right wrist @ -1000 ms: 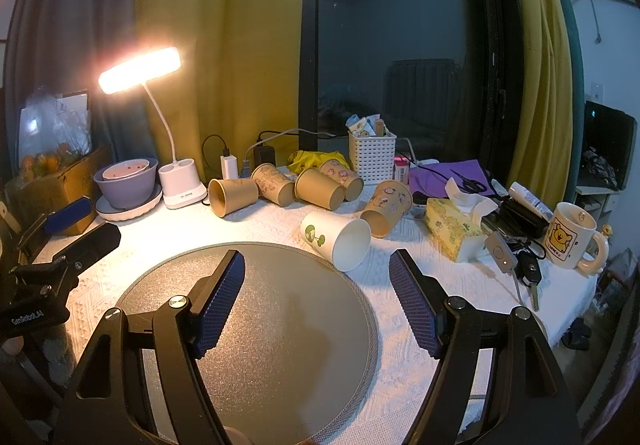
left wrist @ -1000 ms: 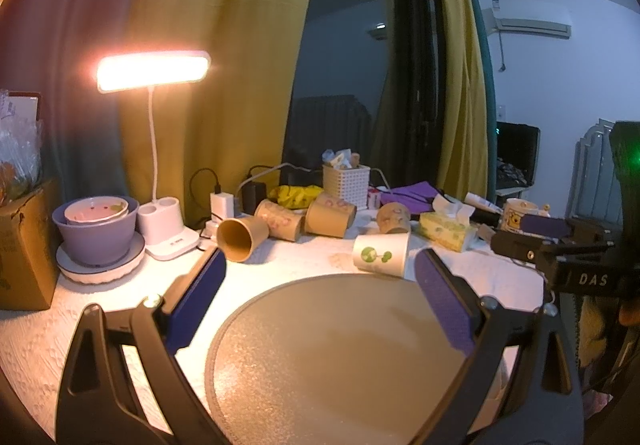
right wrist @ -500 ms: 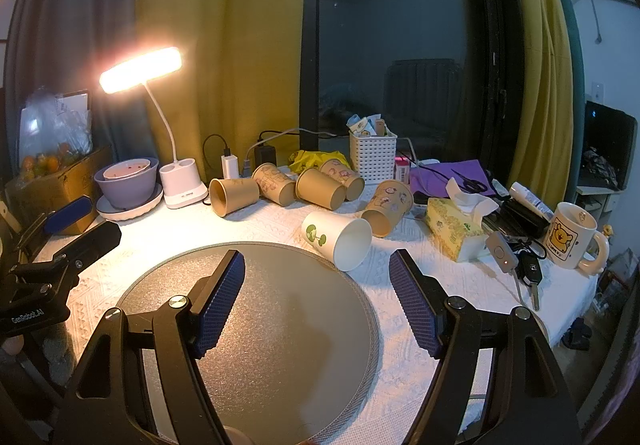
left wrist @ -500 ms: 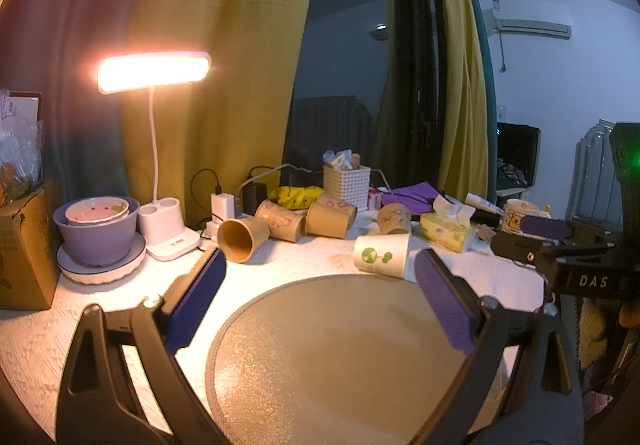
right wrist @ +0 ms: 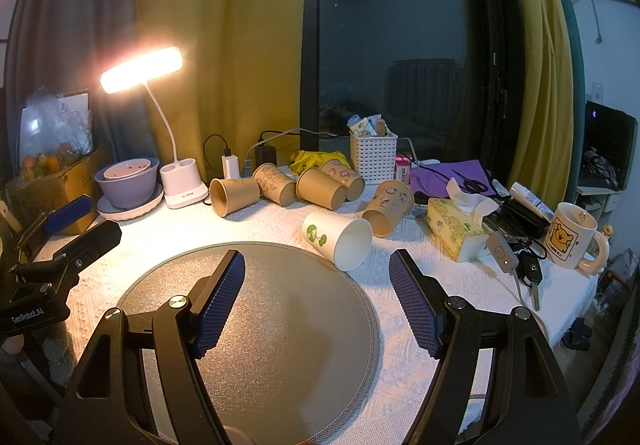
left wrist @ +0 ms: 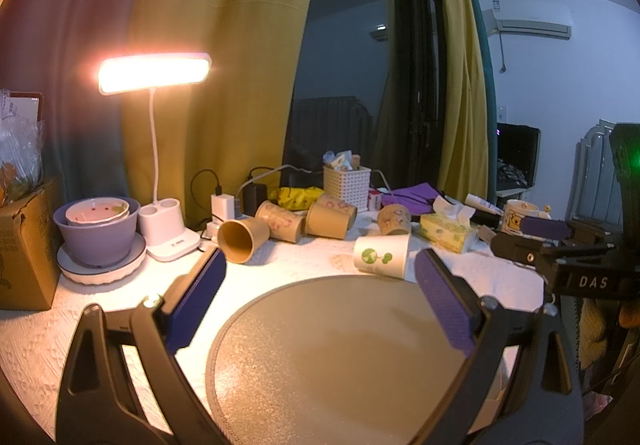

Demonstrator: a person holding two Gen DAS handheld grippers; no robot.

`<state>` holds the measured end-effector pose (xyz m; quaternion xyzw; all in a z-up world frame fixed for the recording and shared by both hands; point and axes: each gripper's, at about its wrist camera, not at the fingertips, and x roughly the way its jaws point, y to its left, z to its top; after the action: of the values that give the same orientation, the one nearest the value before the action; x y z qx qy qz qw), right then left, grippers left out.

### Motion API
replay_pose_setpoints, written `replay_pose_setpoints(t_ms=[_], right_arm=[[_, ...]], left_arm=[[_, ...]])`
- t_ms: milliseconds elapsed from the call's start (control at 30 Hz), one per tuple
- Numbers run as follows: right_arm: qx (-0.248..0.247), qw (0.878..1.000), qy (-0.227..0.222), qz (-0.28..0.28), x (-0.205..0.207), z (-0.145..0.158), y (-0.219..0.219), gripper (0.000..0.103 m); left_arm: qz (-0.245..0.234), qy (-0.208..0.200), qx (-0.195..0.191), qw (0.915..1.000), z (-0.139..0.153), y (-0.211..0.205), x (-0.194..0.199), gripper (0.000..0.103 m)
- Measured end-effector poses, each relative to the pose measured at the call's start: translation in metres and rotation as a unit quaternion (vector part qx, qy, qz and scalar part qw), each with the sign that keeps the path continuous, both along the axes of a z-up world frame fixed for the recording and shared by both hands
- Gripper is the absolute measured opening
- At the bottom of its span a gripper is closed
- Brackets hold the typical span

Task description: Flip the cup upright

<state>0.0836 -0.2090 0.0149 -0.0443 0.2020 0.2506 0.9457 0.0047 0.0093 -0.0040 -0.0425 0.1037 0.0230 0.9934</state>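
A white paper cup with a green print (right wrist: 338,240) lies on its side at the far edge of the round grey mat (right wrist: 256,333), mouth toward the right; it also shows in the left wrist view (left wrist: 382,256). Several brown paper cups (right wrist: 276,187) lie on their sides behind it. My right gripper (right wrist: 316,285) is open and empty over the mat, short of the white cup. My left gripper (left wrist: 318,293) is open and empty over the mat (left wrist: 344,357), also short of the cup.
A lit desk lamp (right wrist: 178,181), purple bowl (right wrist: 128,181), white basket (right wrist: 374,157), tissue box (right wrist: 456,229), keys (right wrist: 528,277) and a yellow-print mug (right wrist: 572,237) crowd the table's back and right. A cardboard box (left wrist: 24,245) stands at the left.
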Motion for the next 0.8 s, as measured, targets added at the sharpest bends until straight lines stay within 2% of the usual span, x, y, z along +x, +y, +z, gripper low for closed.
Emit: replay_pose_setpoints(t_ms=[800], right_arm=[[0.003, 1.000, 0.002, 0.004, 0.0034, -0.0013, 0.0017, 0.078]], left_arm=[[0.002, 0.003, 0.001, 1.0000, -0.0006, 0.0011, 0.0003, 0.096]])
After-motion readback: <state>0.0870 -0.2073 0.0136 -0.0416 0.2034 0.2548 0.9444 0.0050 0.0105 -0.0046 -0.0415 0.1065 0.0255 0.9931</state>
